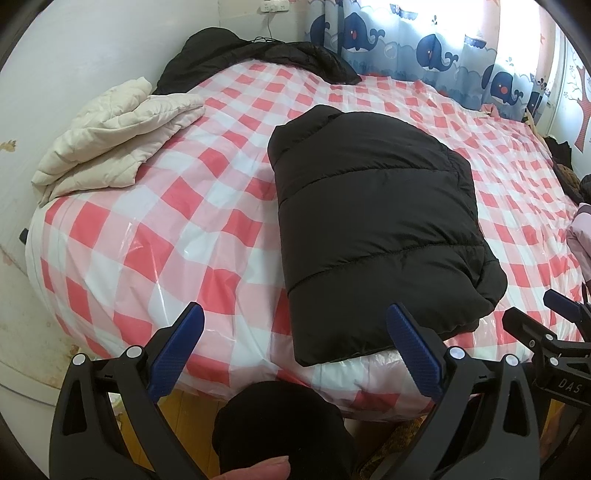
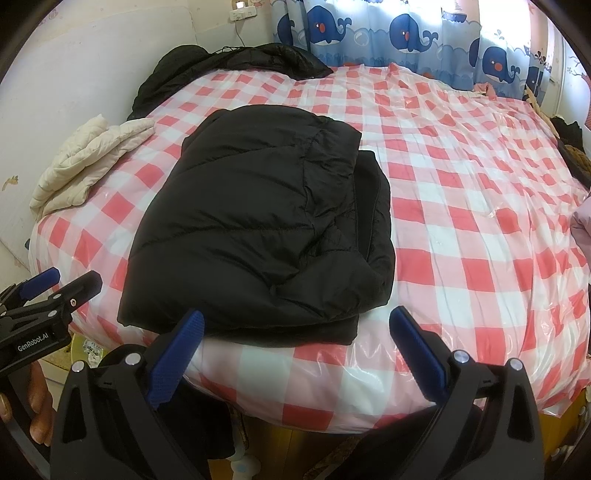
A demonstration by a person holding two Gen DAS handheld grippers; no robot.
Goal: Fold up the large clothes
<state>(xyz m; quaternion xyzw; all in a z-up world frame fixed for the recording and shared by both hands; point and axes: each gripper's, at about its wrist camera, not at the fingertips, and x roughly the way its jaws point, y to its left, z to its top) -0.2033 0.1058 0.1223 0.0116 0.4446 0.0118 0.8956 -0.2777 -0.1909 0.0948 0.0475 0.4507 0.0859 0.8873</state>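
On the body of your left gripper [image 2: 55, 291], seen at the left edge of the right wrist view, you can read "GenRobot.AI" in white; on your right gripper [image 1: 554, 314], at the right edge of the left wrist view, the letters "DAS" show and the rest is cut off. Both of your tools stand spread wide and hold nothing: in the left wrist view the blue pads [image 1: 177, 354] are far apart over the near edge of the bed, the right-hand pad lying in front of the near hem of the black puffer jacket [image 1: 376, 229], though you cannot tell if it touches the cloth. In the right wrist view the pads [image 2: 419, 354] are equally wide, the left-hand one overlapping the jacket's near edge. The jacket lies folded into a thick rectangle near the front of the bed, on the red-and-white checked cover [image 2: 461, 206] under a clear plastic sheet. A cream quilted garment [image 1: 110, 136] lies folded near the left wall, well apart from the jacket, and another black garment [image 2: 229, 62] is heaped at the far edge below a whale-print curtain [image 2: 369, 33]. Fingers of your hand [image 2: 35, 402] wrap the left tool's grip.
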